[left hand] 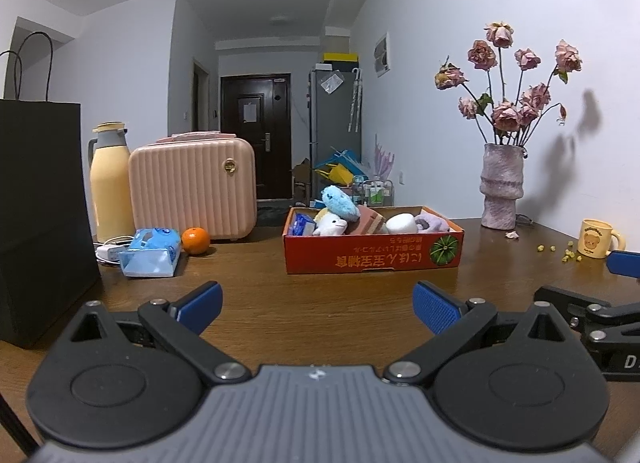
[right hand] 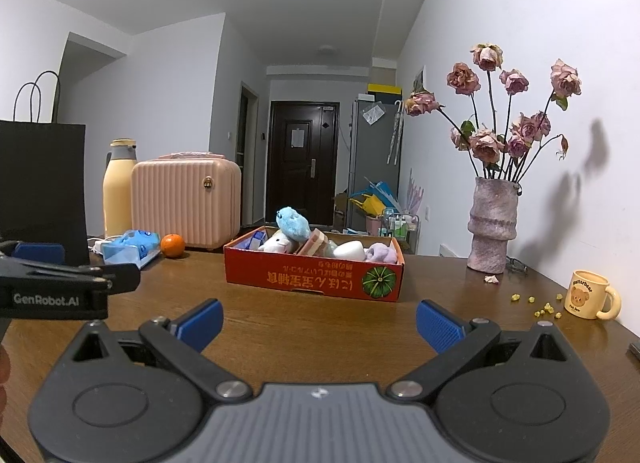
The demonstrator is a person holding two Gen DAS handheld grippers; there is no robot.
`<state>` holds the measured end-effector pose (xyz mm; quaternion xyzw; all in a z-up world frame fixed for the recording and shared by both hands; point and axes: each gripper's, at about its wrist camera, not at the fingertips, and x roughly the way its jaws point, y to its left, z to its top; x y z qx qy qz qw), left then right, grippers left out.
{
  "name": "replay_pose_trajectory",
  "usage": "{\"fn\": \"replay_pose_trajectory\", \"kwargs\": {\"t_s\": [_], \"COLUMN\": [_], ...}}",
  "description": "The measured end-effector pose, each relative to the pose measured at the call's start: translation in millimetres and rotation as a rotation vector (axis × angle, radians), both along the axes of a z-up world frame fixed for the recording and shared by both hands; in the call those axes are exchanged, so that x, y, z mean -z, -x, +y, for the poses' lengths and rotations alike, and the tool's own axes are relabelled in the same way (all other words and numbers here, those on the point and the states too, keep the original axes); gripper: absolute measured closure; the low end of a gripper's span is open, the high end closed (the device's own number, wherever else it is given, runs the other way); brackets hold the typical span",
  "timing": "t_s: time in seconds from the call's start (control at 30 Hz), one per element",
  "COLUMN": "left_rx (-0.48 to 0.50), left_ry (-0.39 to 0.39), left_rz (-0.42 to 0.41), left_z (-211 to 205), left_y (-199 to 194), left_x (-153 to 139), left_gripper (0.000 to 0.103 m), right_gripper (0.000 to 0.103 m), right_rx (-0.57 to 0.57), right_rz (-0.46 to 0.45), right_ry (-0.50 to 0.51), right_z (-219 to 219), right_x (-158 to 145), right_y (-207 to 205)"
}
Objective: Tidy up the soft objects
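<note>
Left gripper (left hand: pixel 318 309) and right gripper (right hand: pixel 320 323) hover side by side over bare wooden table (left hand: pixel 320 295), jaws spread wide, nothing grasped or touched. Ahead, unobstructed: one red cardboard box (left hand: pixel 374 253) holding the soft toys (left hand: pixel 340 213) (about five; exact count unclear). Left: one tissue pack (left hand: pixel 152 253), one orange (left hand: pixel 195 241). Right: one vase (left hand: pixel 502 187), one mug (left hand: pixel 598 239).

One red box (left hand: pixel 372 257), one orange (left hand: pixel 195 240), one mug (left hand: pixel 597 238), one vase (left hand: pixel 502 187), one pink case (left hand: pixel 192 191), one flask (left hand: pixel 109 183)
</note>
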<state>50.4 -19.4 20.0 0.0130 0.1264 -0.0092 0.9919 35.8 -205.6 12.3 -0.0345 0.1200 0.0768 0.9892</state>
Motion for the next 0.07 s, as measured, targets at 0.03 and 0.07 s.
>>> {"fn": "replay_pose_trajectory", "kwargs": {"t_s": [0.03,0.07], "left_rx": [0.004,0.008], "left_ry": [0.004,0.008], "left_rz": [0.001,0.002], "left_z": [0.2,0.5], "left_y": [-0.4,-1.2], "left_x": [0.4,0.7], "left_gripper": [0.0,0.0], "right_gripper": [0.0,0.0], "right_rx": [0.0,0.0], "right_rz": [0.003,0.006], "right_ry": [0.001,0.001], "right_z": [0.0,-0.1], "right_x": [0.6,1.4], "right_y": [-0.8,-2.0]}}
